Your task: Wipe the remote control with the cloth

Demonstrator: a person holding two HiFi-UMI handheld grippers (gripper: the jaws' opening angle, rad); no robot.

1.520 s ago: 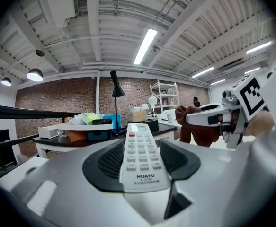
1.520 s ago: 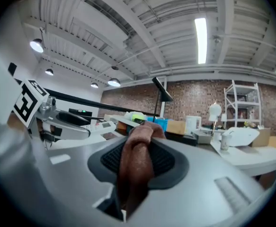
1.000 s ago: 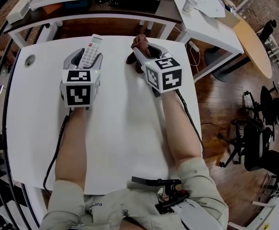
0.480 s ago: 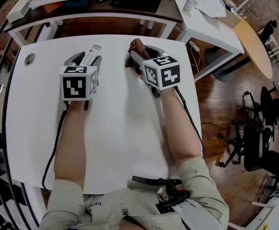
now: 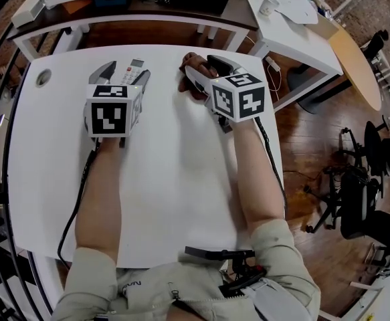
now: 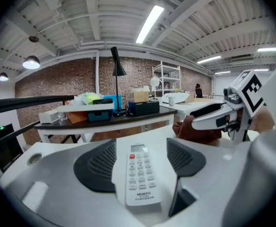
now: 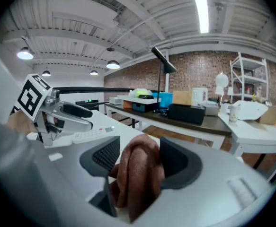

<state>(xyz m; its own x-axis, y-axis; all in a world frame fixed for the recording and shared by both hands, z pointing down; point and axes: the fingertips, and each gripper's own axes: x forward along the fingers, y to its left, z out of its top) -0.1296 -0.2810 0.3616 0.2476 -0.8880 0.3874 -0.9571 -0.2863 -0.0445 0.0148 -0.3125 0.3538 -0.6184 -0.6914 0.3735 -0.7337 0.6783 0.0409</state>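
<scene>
Your left gripper's [image 5: 124, 73] jaws have just been opening and stand spread, the remote control [image 6: 140, 176] free between them. Your right gripper's [image 5: 202, 68] likewise, the cloth [image 7: 138, 174] unpinched between them. You're apparently setting down the 2 items.

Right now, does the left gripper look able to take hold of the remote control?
Probably yes. The remote control lies lengthwise between the jaws of the left gripper, which have just been opening and now stand clear of both its long sides. Nothing else sits in that gap, so closing should catch it.
</scene>
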